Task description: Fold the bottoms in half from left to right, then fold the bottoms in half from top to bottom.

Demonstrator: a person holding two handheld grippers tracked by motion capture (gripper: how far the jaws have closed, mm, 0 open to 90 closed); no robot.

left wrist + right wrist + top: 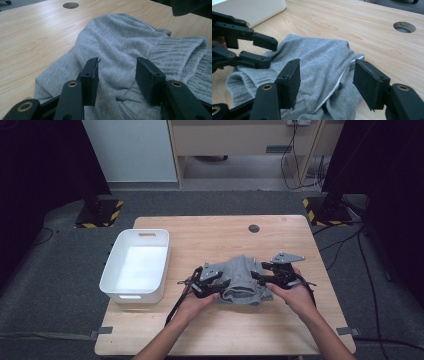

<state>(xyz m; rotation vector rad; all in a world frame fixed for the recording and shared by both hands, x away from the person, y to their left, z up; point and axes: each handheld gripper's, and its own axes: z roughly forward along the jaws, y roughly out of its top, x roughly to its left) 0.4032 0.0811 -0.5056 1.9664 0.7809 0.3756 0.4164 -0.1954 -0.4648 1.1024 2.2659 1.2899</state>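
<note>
A grey sweatshirt-like garment [242, 275] lies bunched on the wooden table [210, 237], ribbed cuff toward the person. My left gripper [222, 284] sits at its left edge. In the left gripper view its jaws [117, 62] stand apart astride a soft fold of the garment [120, 37], and the cloth looks uncompressed. My right gripper [260, 277] is at the garment's right edge. In the right gripper view its jaws [327, 67] are wide apart over the garment [319, 52], pads clear of it. The left gripper [272, 53] faces it from across the cloth.
A white plastic bin [135, 295] stands at the table's left edge, also seen as the bin [249, 10] in the right gripper view. A round cable hole [254, 228] lies toward the far edge. Bare wood surrounds the garment. Stands with striped bases flank the table's far corners.
</note>
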